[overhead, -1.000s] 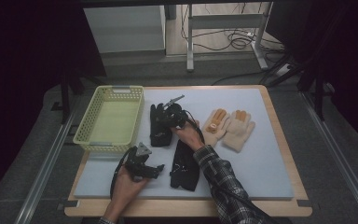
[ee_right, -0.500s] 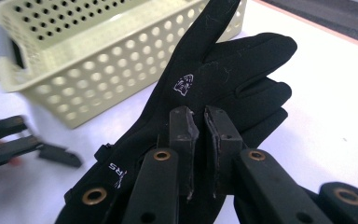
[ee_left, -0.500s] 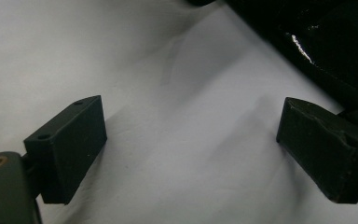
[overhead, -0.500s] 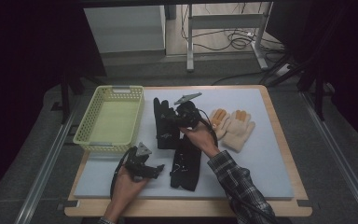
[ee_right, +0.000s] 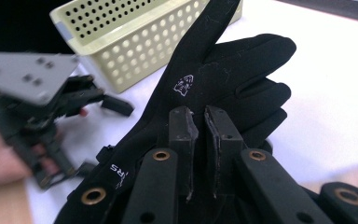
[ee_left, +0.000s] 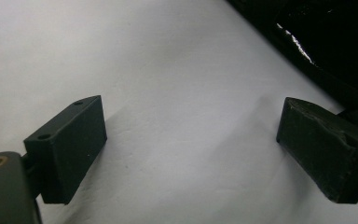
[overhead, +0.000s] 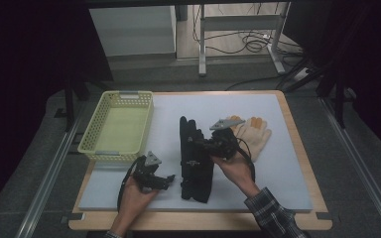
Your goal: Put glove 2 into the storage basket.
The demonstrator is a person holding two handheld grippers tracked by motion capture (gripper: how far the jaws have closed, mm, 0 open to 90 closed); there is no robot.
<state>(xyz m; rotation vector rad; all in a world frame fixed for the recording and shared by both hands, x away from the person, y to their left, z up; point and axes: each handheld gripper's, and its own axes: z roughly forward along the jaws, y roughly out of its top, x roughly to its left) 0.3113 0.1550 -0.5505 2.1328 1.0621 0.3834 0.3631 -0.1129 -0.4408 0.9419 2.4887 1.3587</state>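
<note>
While the right gripper [ee_right: 196,122] pinches a black glove [ee_right: 223,79] just above its twin [overhead: 196,173] mid-mat, the left gripper [ee_left: 191,154] rests wide open nearby. Gripping only thin fabric, it could slip free before reaching the yellow basket [overhead: 115,126].

Black glove [ee_right: 223,79], pinched, lifted off white mat [overhead: 287,163]

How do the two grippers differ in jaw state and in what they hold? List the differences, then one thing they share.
The left gripper has its jaws wide apart; the right gripper has its jaws shut. The left gripper holds nothing, with bare white table mat between its jaws; the right gripper pinches a black glove. Both have black jaws and are hand-held.
</note>
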